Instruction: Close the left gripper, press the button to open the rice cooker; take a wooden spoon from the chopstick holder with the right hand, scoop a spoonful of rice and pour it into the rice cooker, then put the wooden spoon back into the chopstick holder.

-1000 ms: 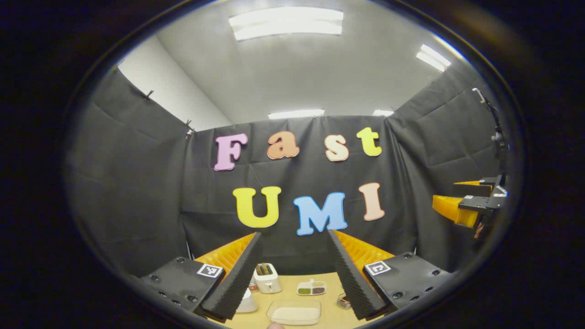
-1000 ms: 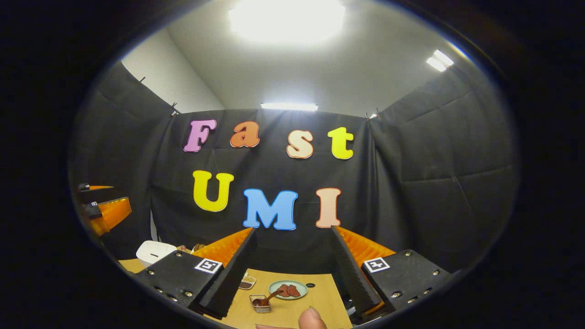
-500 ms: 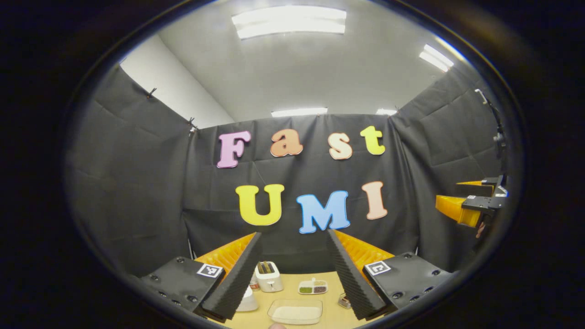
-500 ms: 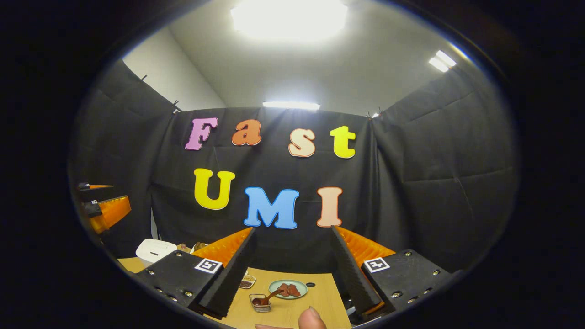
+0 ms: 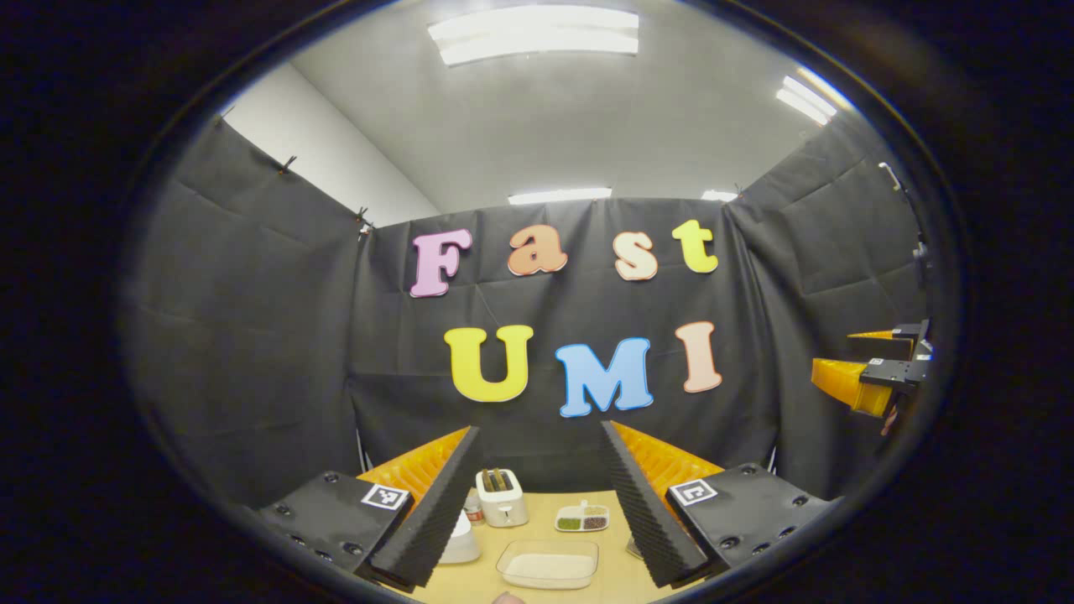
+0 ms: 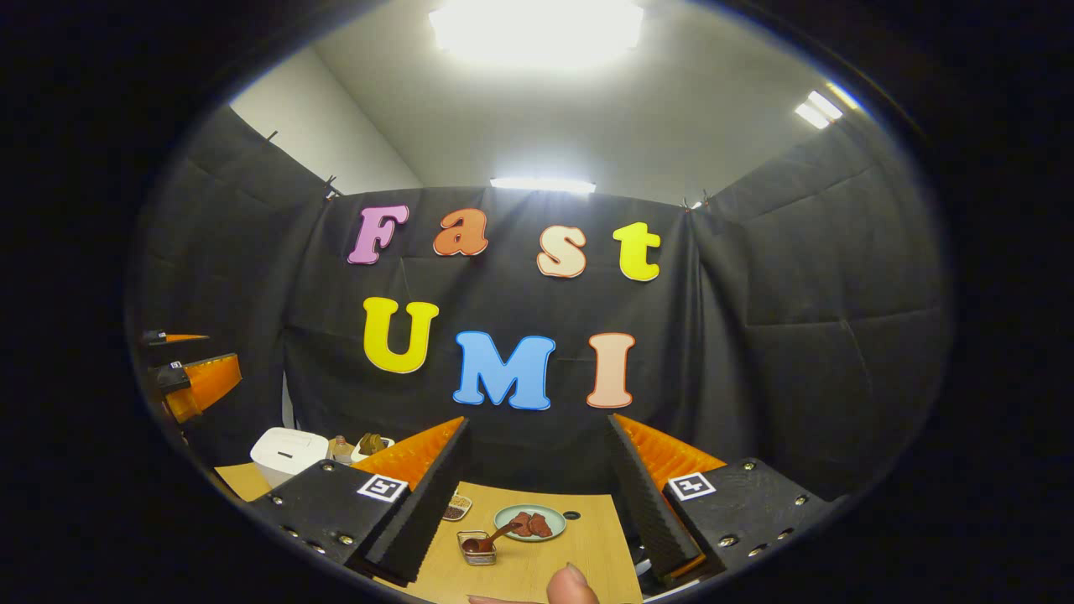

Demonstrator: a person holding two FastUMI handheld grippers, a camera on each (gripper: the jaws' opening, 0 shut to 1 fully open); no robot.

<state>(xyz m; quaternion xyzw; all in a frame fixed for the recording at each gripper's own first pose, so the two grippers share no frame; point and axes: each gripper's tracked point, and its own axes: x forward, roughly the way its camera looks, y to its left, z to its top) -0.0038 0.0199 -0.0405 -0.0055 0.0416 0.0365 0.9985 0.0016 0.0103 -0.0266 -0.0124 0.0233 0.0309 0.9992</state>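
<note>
**Black-draped booth, both grippers held high above the table**

Black cloth walls and a pale ceiling with strip lights take up most of both views, while the wooden table [image 5: 617, 570] sits low at the bottom of the frame. We see, in the left gripper view, the left gripper [image 5: 537, 495] with its two fingers spread well apart and nothing between them. Between those fingers, far below, stand a white toaster [image 5: 501, 497], a small divided dish of green and dark grains [image 5: 582, 518] and, nearer the lower edge, a clear tray of white rice [image 5: 547, 564]. A white rounded object [image 5: 461, 541] peeks out beside the lower left finger; we cannot tell what it is. At the right edge of that view the right gripper [image 5: 873, 369] hangs in mid-air.

In the right gripper view, the right gripper [image 6: 537, 486] also has its fingers wide apart, gripping nothing. Between them lie a pale green plate with reddish-brown pieces [image 6: 529, 523], a small clear box holding a dark spoon [image 6: 478, 546] and a little dish of grains [image 6: 456, 507]. The white rice cooker [image 6: 289, 453], lid down, sits at lower left, with small jars [image 6: 357, 445] just beside it. A fingertip [image 6: 569, 585] shows at the bottom edge. The left gripper [image 6: 189, 369] appears at the left edge.
</note>
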